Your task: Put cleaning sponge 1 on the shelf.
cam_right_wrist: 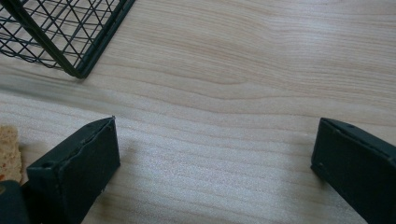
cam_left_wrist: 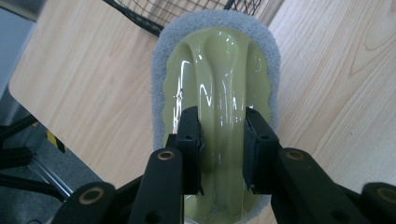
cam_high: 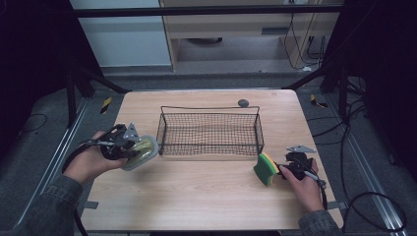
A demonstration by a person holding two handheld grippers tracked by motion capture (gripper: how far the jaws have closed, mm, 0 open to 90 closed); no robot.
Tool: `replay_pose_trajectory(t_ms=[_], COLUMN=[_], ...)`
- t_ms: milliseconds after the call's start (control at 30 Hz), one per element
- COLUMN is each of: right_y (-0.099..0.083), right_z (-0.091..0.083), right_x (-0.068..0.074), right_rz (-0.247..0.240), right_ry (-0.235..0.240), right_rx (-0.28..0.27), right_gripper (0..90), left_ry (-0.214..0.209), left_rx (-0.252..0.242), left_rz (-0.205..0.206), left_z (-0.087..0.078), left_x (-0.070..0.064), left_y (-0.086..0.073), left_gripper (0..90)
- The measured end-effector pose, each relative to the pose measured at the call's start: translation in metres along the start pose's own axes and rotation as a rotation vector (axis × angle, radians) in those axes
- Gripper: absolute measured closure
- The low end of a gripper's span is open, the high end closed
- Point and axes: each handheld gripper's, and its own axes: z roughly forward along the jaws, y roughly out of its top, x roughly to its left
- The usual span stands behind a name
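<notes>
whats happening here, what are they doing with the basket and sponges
A person works at a wooden table with a gripper in each hand. The left gripper is clamped on the handle of a pale green scrubber with a grey pad. The right gripper is open over bare wood, right beside a yellow-green sponge. The wire basket holds nothing yet.

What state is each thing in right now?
Left gripper: shut on scrubber handle.
Scrubber: held off the table, grey pad down.
Right gripper: open, nothing between the jaws.
Sponge: on edge beside right gripper.
Wire basket: upright, empty.
</notes>
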Motion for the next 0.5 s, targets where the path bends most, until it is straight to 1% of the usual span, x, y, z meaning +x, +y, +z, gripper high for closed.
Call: replay_pose_trajectory(t_ms=[100, 167, 300, 433, 500], right_y=[0.0, 0.0, 0.0, 0.0, 0.0], right_z=[0.0, 0.0, 0.0, 0.0, 0.0], right_x=[0.0, 0.0, 0.0, 0.0, 0.0], right_rz=[0.004, -0.001, -0.001, 0.004, 0.002], right_ry=[0.002, 0.001, 0.001, 0.003, 0.003], right_rx=[0.001, 0.001, 0.001, 0.002, 0.002], right_gripper=[1.2, 1.0, 1.0, 1.1, 1.1], left_ry=[0.009, 0.019, 0.032, 0.044, 0.056], left_rx=[-0.009, -0.013, -0.013, -0.016, -0.014], left_rz=[0.019, 0.024, 0.026, 0.042, 0.057], left_z=[-0.007, -0.01, -0.012, -0.015, -0.017], left_x=[0.001, 0.003, 0.007, 0.009, 0.009], left_y=[0.005, 0.008, 0.012, 0.019, 0.024], left_gripper=[70.9, 70.9, 70.9, 71.0, 70.9])
